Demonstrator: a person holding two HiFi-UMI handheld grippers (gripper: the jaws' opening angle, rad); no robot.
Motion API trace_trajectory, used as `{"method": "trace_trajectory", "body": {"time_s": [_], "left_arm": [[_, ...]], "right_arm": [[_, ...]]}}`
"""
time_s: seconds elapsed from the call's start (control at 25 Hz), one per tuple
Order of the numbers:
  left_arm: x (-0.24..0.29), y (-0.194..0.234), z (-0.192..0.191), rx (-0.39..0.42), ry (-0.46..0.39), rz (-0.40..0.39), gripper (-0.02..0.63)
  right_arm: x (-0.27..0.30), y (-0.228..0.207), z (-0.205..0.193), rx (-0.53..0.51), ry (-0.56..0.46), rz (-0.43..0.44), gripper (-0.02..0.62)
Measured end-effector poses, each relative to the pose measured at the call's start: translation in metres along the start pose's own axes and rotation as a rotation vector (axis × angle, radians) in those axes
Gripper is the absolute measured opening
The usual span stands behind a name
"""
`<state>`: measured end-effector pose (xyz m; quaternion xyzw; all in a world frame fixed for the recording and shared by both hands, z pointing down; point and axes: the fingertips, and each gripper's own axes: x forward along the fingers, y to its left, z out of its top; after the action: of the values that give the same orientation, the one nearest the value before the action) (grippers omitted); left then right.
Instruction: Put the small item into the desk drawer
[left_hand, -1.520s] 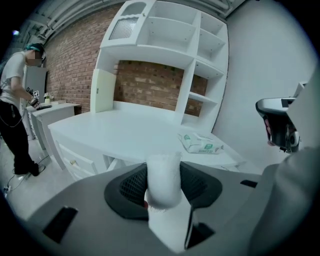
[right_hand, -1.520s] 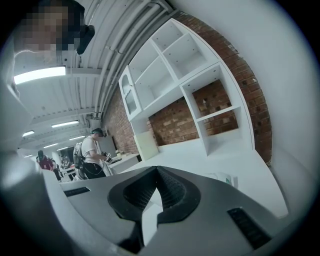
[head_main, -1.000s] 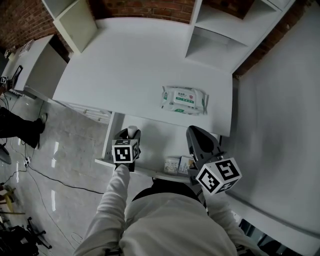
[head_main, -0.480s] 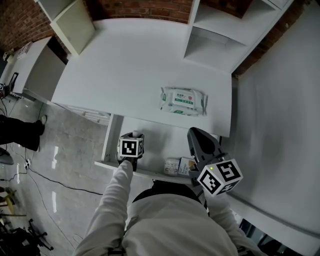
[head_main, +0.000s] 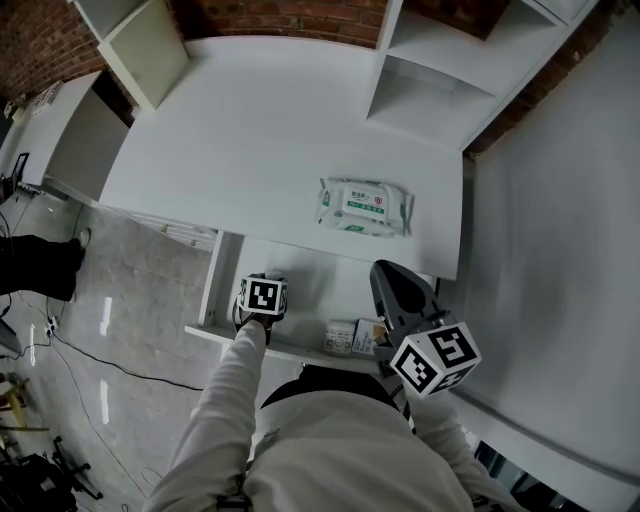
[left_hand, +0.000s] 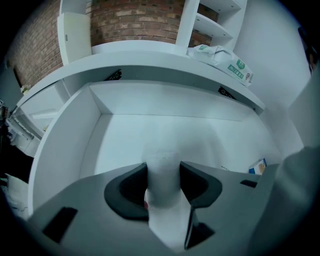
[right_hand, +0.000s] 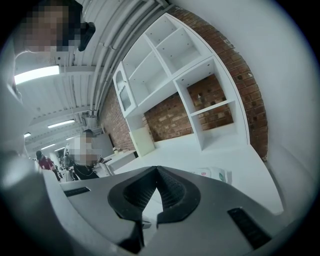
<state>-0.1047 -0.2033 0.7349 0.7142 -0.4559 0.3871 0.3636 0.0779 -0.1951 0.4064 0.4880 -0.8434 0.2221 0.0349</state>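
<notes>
I have the left gripper (left_hand: 163, 181) clamped on the small item (left_hand: 161, 161), its long axis along the jaws, over the drawer (left_hand: 190, 135) floor. The right gripper (right_hand: 156, 190), jaws together and empty, is farther off.

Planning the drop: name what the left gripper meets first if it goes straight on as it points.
Likely the drawer floor: the left gripper, jaws shut on the small white item, aims down into it; nothing else shows between.
</notes>
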Motion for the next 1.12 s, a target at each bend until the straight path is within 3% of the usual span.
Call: {"method": "trace_trajectory", "body": {"time_s": [0.2,0.72,1.12], "left_arm": [[-0.006,0.0,-0.005,-0.005,0.044,0.009,0.193],[-0.012,-0.002,-0.001,-0.012,0.054,0.004,0.215],[-0.038,0.009,0.025,-0.057,-0.058,0.022,0.232]], "right_arm": [[0.0,-0.004,-0.002,-0.001,0.009,-0.007,0.028],[-0.002,-0.004,-0.006,0.012,0.021,0.005,0.028],[0.006,0.008,-0.008,0.013,0.024,0.044,0.028]]}}
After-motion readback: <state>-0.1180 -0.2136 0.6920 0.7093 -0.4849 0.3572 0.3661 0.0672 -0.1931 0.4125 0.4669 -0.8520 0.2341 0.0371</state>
